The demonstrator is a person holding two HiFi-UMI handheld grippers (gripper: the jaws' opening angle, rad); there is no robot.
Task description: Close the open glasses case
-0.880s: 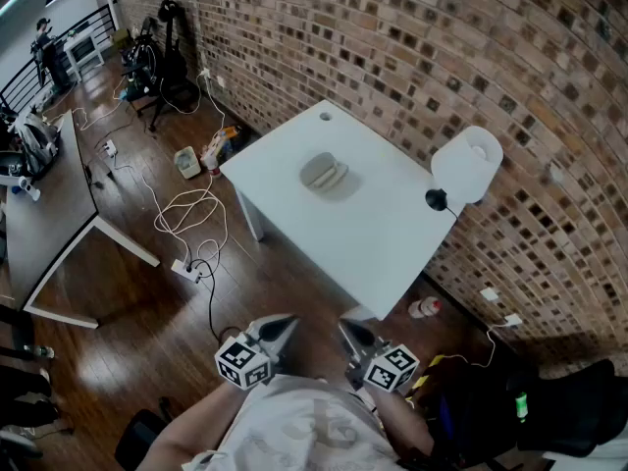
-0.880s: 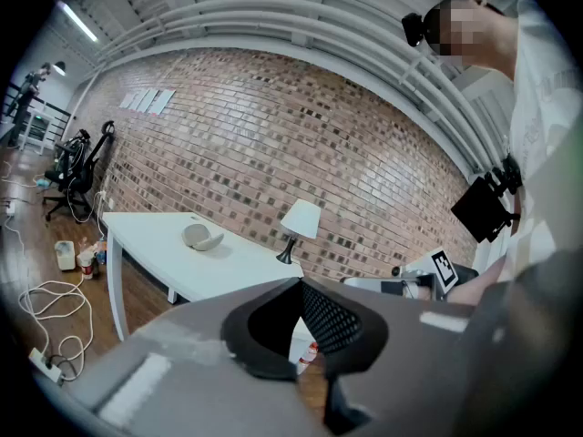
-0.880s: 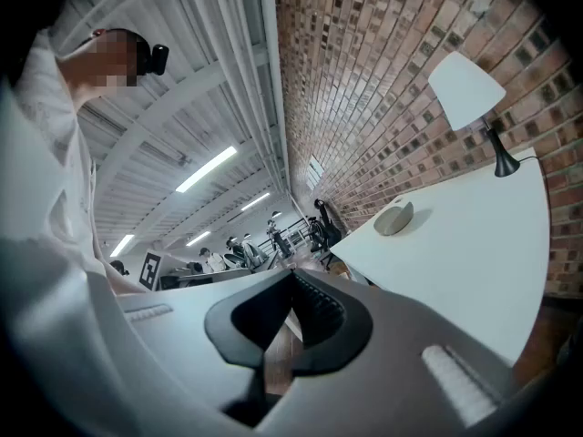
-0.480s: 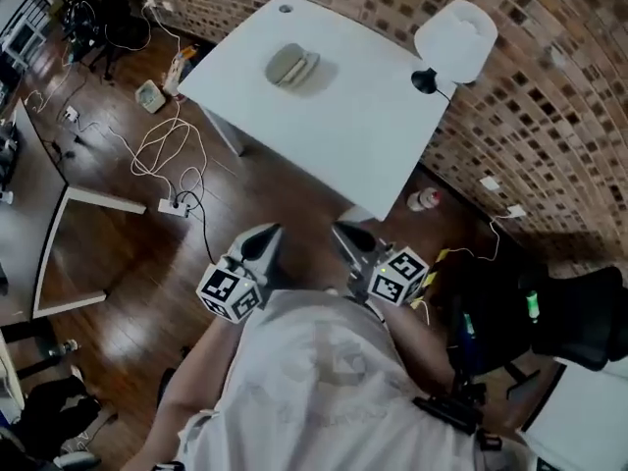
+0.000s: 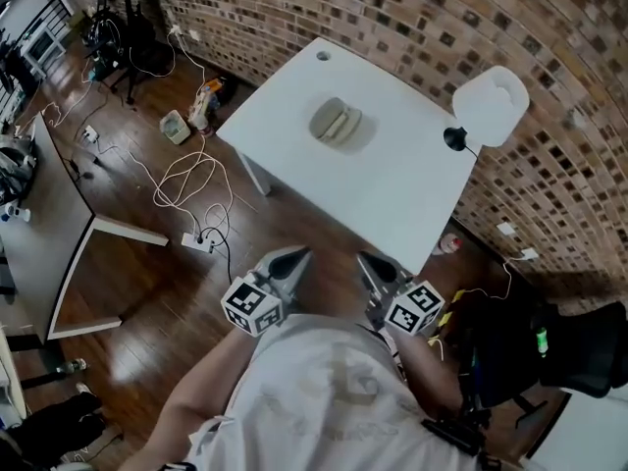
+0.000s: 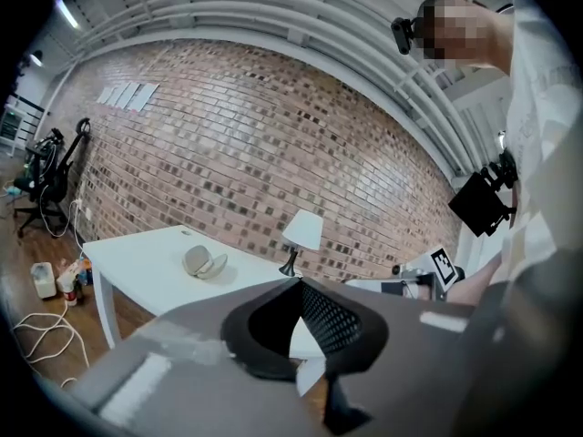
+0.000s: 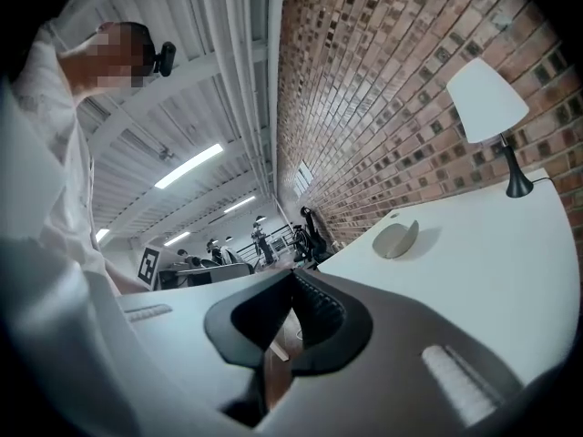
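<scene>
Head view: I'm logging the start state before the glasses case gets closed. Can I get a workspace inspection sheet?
Surface: white table, bare apart from two things.
Job's things: glasses case open near the table's middle, untouched.
Clutter: white lamp at the table's corner by the wall.
Grippers: left gripper and right gripper both shut, empty, side by side, well short of the table.
Cables: white cable looped on the wooden floor left of the table, by a power strip.
Surroundings: brick wall, black chair at right.

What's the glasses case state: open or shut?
Open. The glasses case lies on the white table with its two shell halves splayed apart.
</scene>
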